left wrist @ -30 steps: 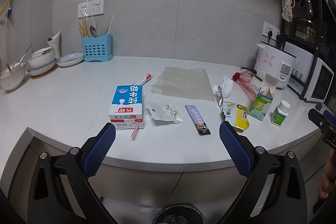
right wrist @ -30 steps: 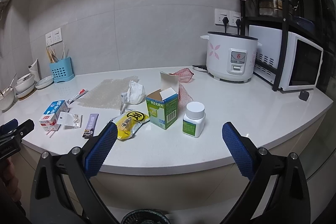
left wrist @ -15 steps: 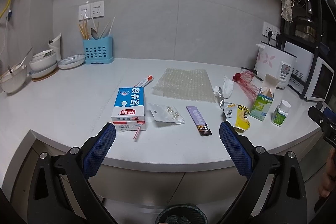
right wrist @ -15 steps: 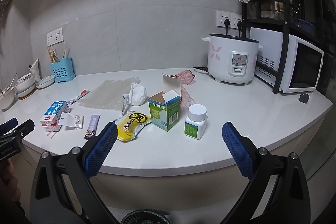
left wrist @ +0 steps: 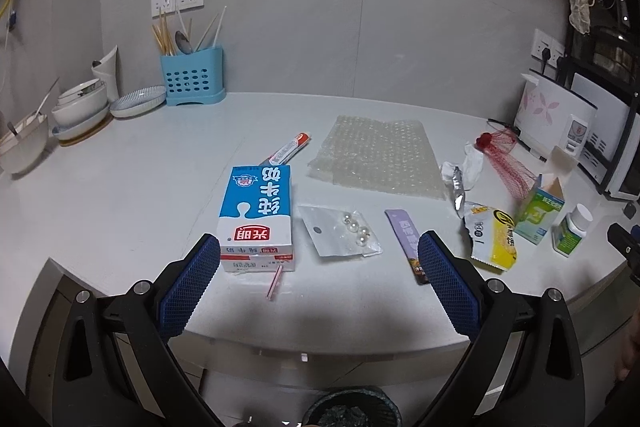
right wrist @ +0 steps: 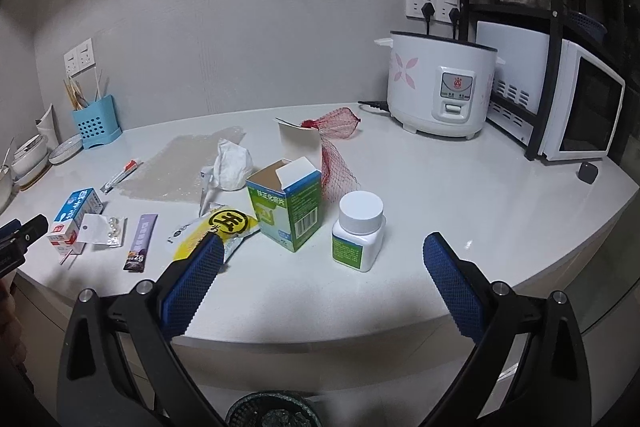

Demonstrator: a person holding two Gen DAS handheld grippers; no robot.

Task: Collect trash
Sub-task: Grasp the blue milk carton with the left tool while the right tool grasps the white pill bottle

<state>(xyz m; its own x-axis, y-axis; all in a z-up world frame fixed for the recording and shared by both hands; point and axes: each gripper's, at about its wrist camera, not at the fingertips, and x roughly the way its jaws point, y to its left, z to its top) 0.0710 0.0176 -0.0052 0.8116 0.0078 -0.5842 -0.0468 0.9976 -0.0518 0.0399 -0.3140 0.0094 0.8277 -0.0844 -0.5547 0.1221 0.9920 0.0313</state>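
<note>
Nothing is collected yet, as far as I can judge. My left claw (left wrist: 319, 255) and my right claw (right wrist: 322, 259) both hang spread wide and empty over the table's (right wrist: 460, 187) front edge. All the trash lies on the table: milk carton (left wrist: 257, 217) and purple sachet (left wrist: 406, 241) near that edge, bubble wrap (left wrist: 376, 157) further back, green box (right wrist: 286, 209) and pill bottle (right wrist: 358, 231) toward the right. The bin (right wrist: 274, 413) waits below the edge.
</note>
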